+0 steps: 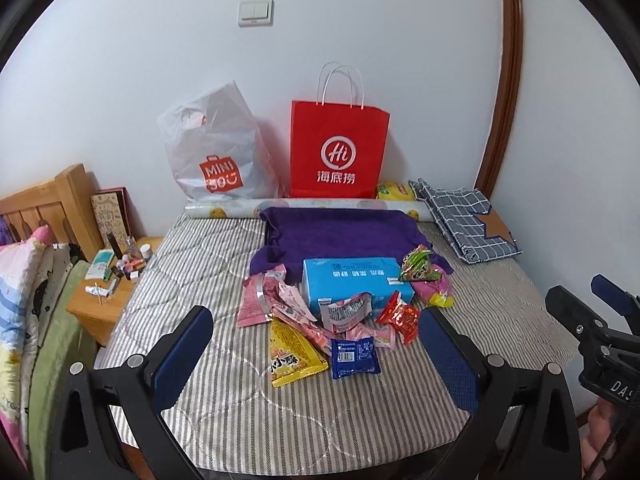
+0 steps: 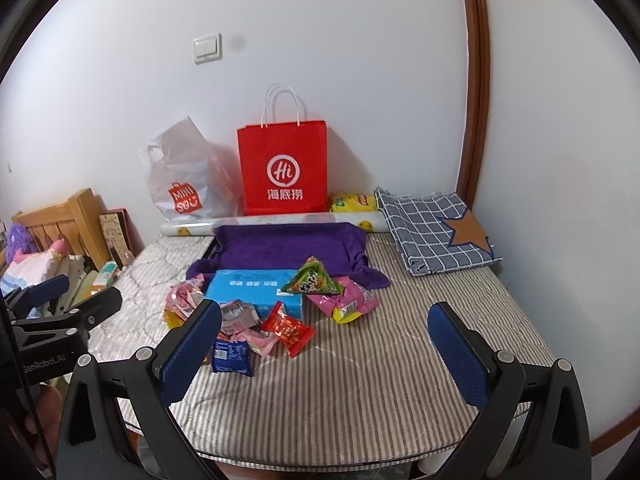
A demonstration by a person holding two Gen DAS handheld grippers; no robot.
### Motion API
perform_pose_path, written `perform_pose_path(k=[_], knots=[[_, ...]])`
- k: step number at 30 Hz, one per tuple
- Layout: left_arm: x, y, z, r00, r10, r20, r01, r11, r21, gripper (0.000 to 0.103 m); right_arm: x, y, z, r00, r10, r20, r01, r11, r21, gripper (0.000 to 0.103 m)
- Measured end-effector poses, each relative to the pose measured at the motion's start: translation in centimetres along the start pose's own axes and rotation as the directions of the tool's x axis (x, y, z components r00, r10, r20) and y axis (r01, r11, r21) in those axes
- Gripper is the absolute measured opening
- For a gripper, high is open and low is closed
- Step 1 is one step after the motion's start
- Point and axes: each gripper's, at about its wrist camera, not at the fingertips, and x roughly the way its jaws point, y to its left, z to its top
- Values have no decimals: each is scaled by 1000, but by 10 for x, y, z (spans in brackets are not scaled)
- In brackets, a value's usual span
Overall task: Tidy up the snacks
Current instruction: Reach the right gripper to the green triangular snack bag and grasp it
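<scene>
A pile of snack packets lies on a striped cloth surface (image 1: 208, 264). Among them are a blue box (image 1: 352, 284), a yellow triangular packet (image 1: 290, 354), a dark blue packet (image 1: 354, 356), a red packet (image 1: 400, 316), a green packet (image 1: 418, 266) and pink wrappers (image 1: 260, 294). Behind the pile sits a tray lined with purple cloth (image 1: 340, 232). My left gripper (image 1: 316, 350) stands open in front of the pile, holding nothing. My right gripper (image 2: 324, 342) is open too, near the front edge and right of the blue packet (image 2: 232, 356), with the red packet (image 2: 290, 330) beyond it.
A red paper bag (image 1: 338, 148) and a white plastic bag (image 1: 218, 152) lean on the wall at the back. A checked folded cloth (image 1: 464, 220) lies back right. A wooden nightstand (image 1: 108, 292) with small bottles stands left, beside bedding (image 1: 24, 280).
</scene>
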Motion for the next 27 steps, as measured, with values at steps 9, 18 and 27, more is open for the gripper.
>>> perform_pose_path(k=[9,18,27], knots=[[39,10,-7,999,31,-30,-31,999,10,103,48,-18,-12,999,-16,-44,17,1000,22,103],[92,36,-11,994,39,-98,-42,999,-29,103,108,-35,-20,995,-7,-103,15,997,77,100],[132,45,-7,983,55,-174,-56,998,4,103,161,-26,-16,985,34,-166,-20,996,87,97]])
